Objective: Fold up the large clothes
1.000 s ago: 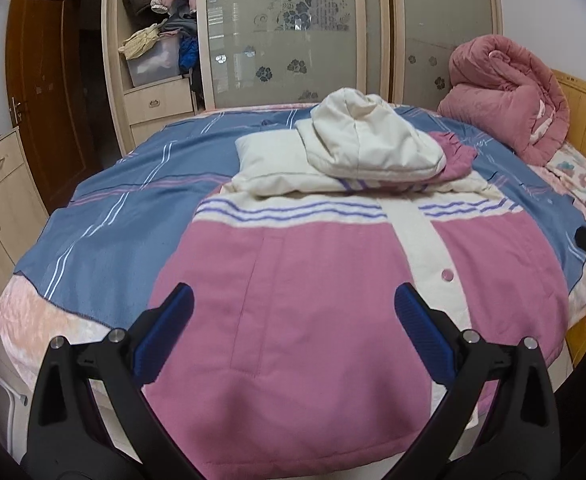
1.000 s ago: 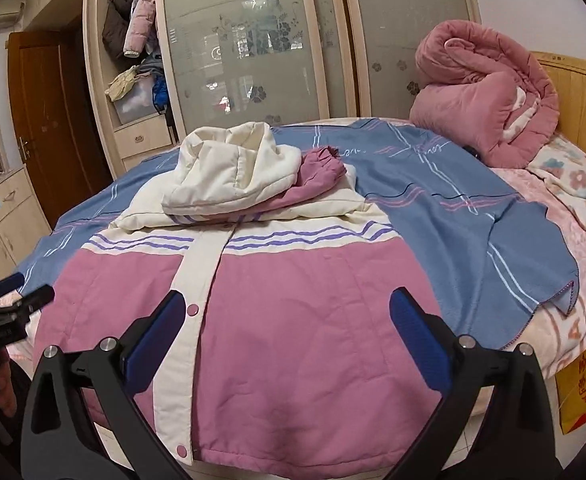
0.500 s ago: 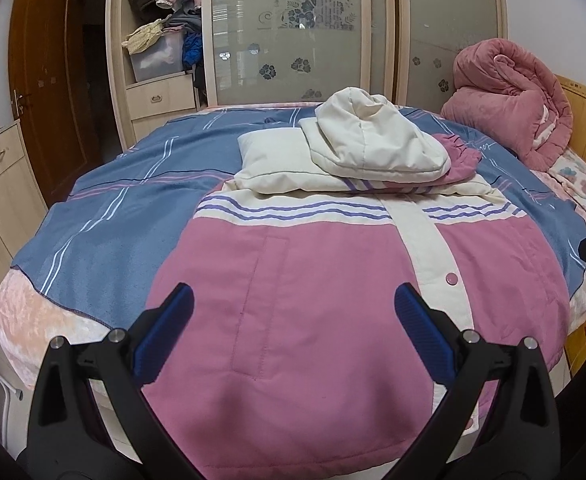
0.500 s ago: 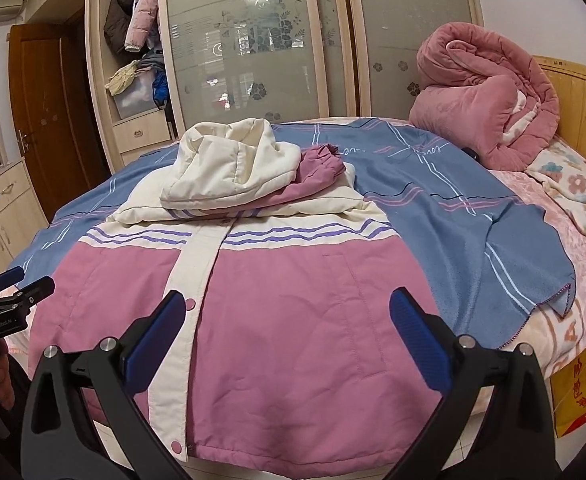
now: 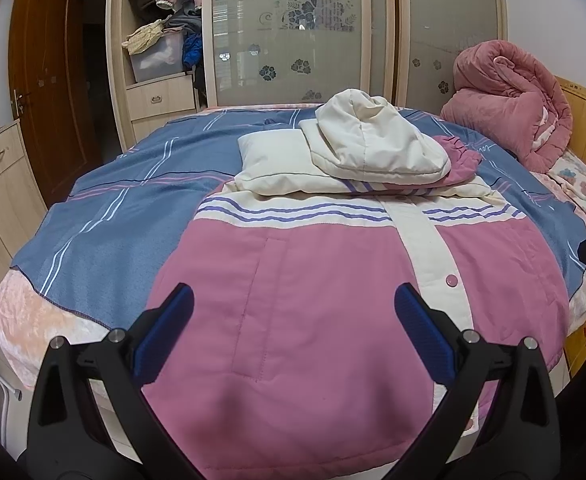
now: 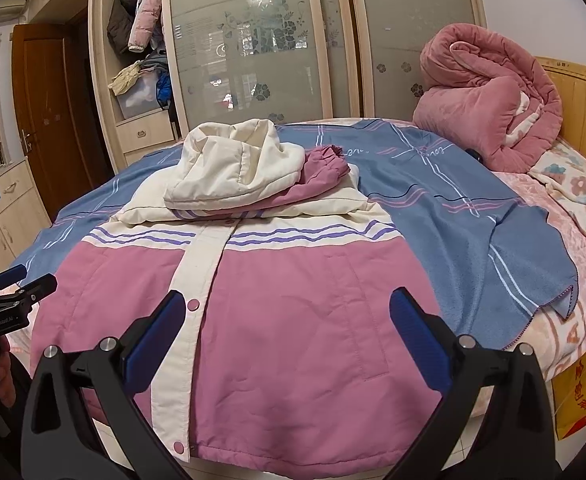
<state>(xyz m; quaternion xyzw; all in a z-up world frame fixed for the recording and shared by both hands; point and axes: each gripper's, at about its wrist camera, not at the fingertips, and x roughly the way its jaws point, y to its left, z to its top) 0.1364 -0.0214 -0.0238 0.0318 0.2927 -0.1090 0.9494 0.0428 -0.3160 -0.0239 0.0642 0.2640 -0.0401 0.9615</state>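
Jacket spread flat, both tongs wide apart

Jacket (image 5: 333, 320) lies front-up across the near half of the bed, on a blue striped blanket (image 5: 105, 216). I have my left gripper (image 5: 293, 332) and right gripper (image 6: 285, 328) poised level over its pink hem, fingers spread, pinching nothing. Its quilted pink body carries a cream snap placket (image 6: 197, 280). Further off, the cream hood (image 5: 377, 144) and a pink sleeve cuff (image 6: 325, 164) are folded over the chest. Beyond, a rolled pink quilt (image 6: 489, 108) sits by the wooden headboard (image 6: 585, 108), before frosted wardrobe doors (image 5: 293, 32).
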